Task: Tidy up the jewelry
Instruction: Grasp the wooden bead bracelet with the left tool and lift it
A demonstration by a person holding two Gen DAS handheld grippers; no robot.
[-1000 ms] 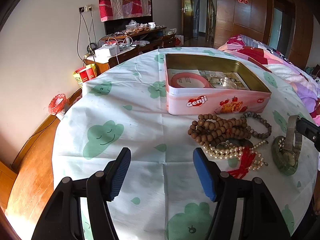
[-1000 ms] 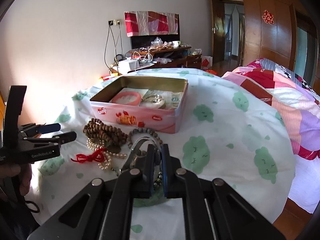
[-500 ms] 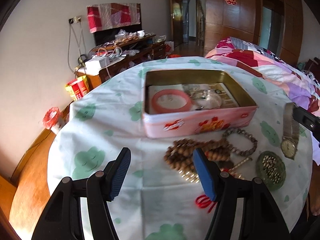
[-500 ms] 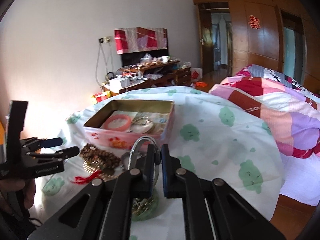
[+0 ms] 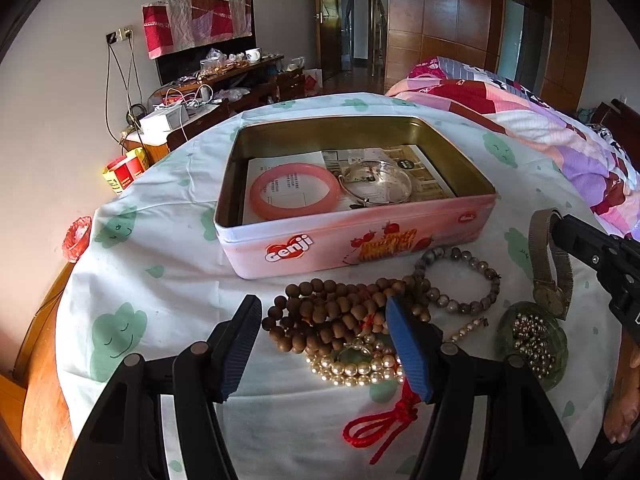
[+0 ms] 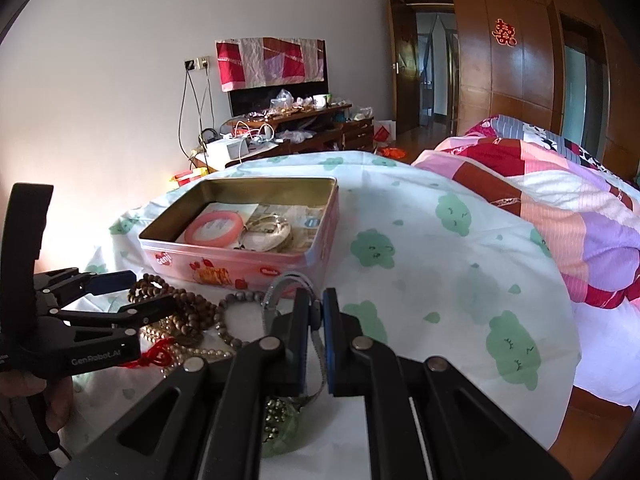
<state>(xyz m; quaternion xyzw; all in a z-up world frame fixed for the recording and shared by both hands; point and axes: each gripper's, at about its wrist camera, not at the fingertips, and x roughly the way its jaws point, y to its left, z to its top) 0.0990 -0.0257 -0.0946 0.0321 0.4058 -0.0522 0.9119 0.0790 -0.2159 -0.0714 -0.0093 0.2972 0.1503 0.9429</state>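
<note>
On the table: you have a pink tin [image 5: 356,240] standing open on the cloud-print cloth [image 5: 160,240], with loose jewelry heaped just in front of it.
Your right gripper [image 6: 316,316]: its blue pads are pressed together on the mesh band of a wristwatch [image 5: 550,264], which hangs lifted off the cloth beside the tin's right front corner.
Your left gripper [image 5: 322,346]: fingers spread wide and holding nothing, poised low over the wooden bead string [image 5: 332,314].
Only your left view shows: the watch's gold face dangling just above a green dish [image 5: 532,342] of small metal beads; the pearl strand [image 5: 356,366] and red cord [image 5: 384,424] lying clear between and below the fingers.
Only your right view shows: the pads actually pinching the band, and the watch's loop [image 6: 286,286] rising above them; the dish is largely hidden beneath the gripper there.
Inside the tin: a pink bangle [image 5: 294,196] on the left and a silver bangle [image 5: 376,188] touching it on the right, both on printed paper.
Grey bead bracelet [image 5: 460,278]: flat on the cloth, touching the wooden beads, just in front of the tin.
</note>
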